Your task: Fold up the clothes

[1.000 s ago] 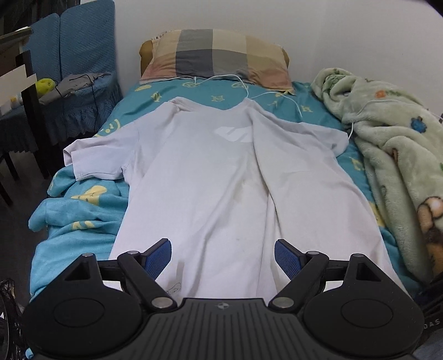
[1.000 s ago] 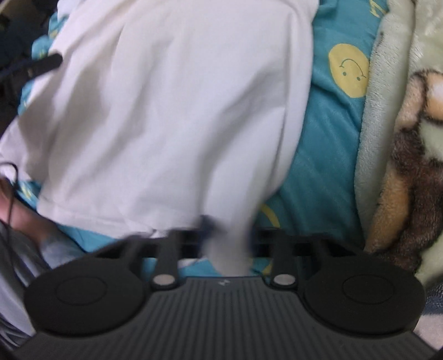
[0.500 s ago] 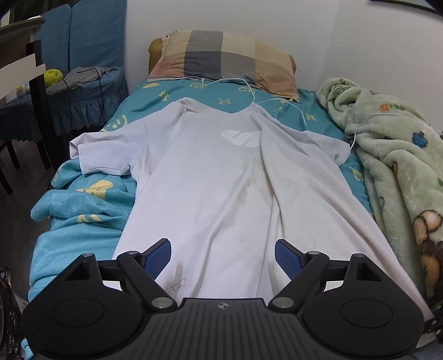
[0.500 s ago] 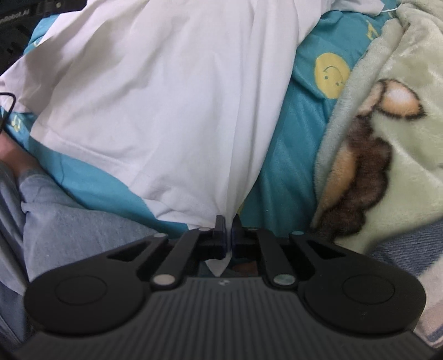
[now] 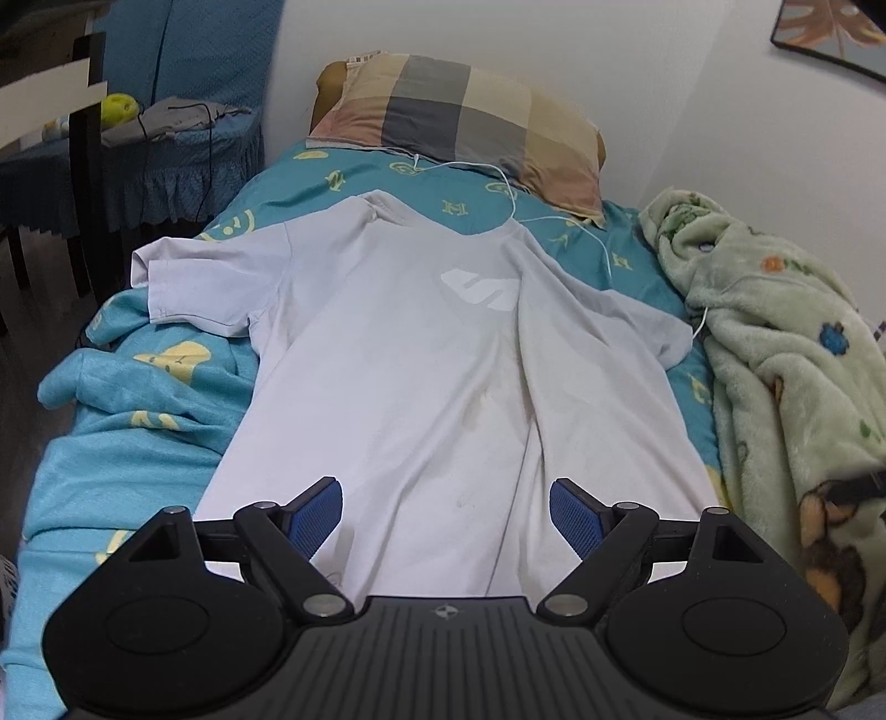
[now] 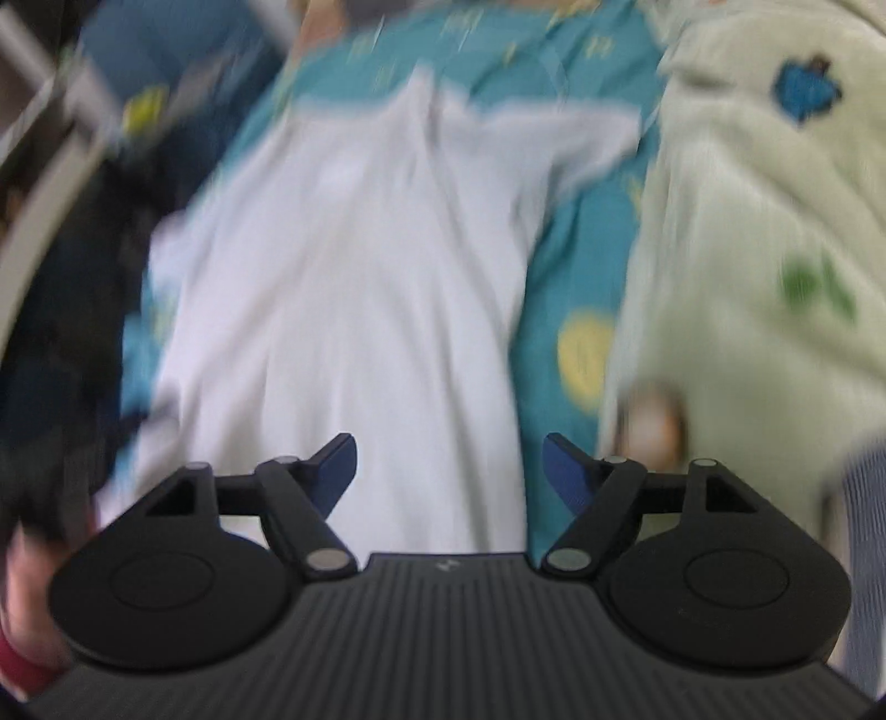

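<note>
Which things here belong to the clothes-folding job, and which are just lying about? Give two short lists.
Belonging to the job:
white T-shirt, spread flat
left gripper, open
right gripper, jaws opening, nothing between them

Lying about:
checked pillow
green fleece blanket
white cable
chair with grey cloth

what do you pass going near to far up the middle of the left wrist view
left gripper → white t-shirt → teal bedsheet → white cable → checked pillow → white wall
</note>
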Available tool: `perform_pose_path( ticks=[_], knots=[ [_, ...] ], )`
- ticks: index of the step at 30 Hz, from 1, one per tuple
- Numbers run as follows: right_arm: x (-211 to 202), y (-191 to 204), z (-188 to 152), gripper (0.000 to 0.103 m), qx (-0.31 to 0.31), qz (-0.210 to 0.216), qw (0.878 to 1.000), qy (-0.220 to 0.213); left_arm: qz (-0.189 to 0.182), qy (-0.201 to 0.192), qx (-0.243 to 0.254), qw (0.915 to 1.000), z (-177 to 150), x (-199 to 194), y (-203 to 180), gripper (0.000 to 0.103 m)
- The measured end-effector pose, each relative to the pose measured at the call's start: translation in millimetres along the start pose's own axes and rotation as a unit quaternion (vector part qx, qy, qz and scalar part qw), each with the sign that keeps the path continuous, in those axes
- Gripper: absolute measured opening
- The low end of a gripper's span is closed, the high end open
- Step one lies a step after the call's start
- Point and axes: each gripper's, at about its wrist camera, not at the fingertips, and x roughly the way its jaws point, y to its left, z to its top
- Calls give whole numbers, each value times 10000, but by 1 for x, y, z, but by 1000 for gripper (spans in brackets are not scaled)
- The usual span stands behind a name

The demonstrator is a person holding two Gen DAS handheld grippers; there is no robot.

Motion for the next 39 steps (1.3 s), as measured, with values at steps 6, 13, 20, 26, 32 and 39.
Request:
perform_pose_path(
  ticks=[6,13,20,26,32,39],
  knots=[
    [102,-48,75,76,1420,165,9821,-1224,-8,39,-63,10000,10,23,2,84],
    [209,-106,116,76,3244,126,9310,-1670,-121,350,-482,9981,19,60,20,84],
    [234,-106,128,43,3087,-570,9272,-2042,-148,454,-825,9954,26,77,38,84],
    [200,-71,134,8,2281,-930,9367,-2490,-110,49,-1013,9948,33,53,49,84],
    [160,36,133,8,277,-994,9376,-3321,-72,-390,-1233,9916,42,25,65,84],
    [211,139,80,10,-1644,-533,9510,-2562,-30,-654,-1486,9867,46,14,88,84]
  ],
)
